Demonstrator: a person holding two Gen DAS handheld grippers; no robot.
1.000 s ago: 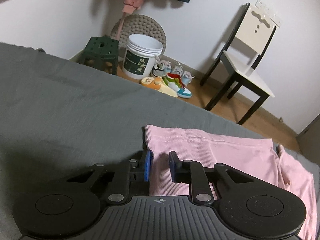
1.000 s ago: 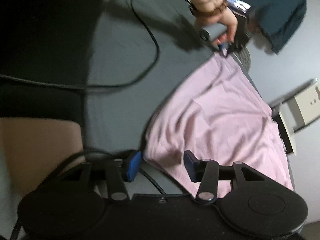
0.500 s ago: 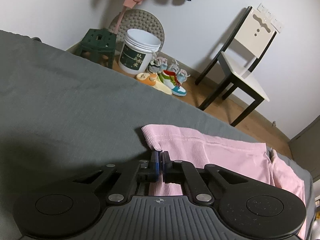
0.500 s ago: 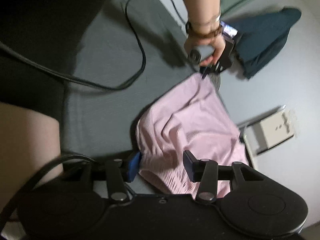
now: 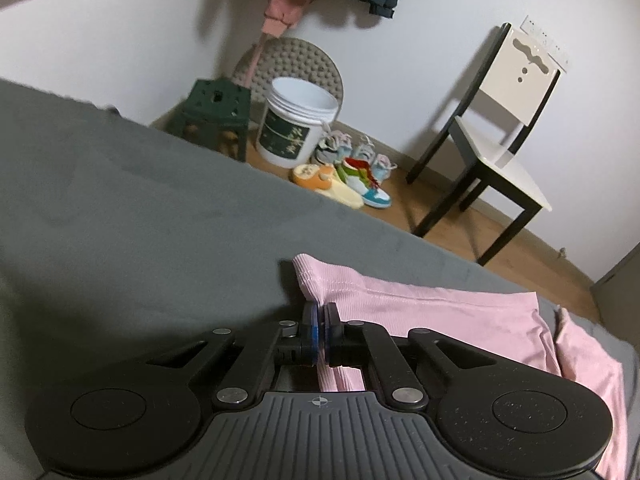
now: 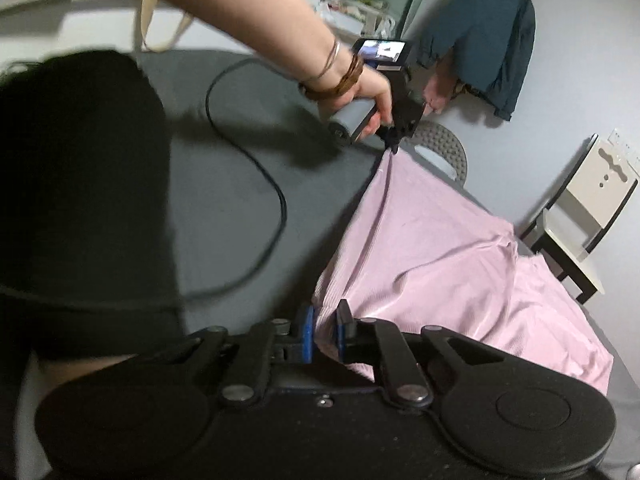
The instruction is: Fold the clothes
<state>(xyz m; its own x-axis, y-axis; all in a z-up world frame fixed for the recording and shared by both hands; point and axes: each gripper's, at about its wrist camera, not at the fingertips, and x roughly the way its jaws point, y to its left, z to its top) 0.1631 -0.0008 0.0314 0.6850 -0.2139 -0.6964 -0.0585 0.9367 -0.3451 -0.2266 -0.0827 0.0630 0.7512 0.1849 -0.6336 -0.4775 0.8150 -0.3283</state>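
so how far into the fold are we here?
Early. Done: both corners of one edge are gripped. The left hand-held gripper is shut on a hemmed corner of the pink garment, and the right hand-held gripper is shut on the near corner. In hand: that edge is stretched between them above the grey bed. Left: no fold is visible yet; the far side is rumpled.

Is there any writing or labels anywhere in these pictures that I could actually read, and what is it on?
White plastic bucket, dark green label: pale Chinese characters, too blurred to read.
Small lit screen on the left gripper: only a tiny picture, no readable text.
Nothing else bears writing.
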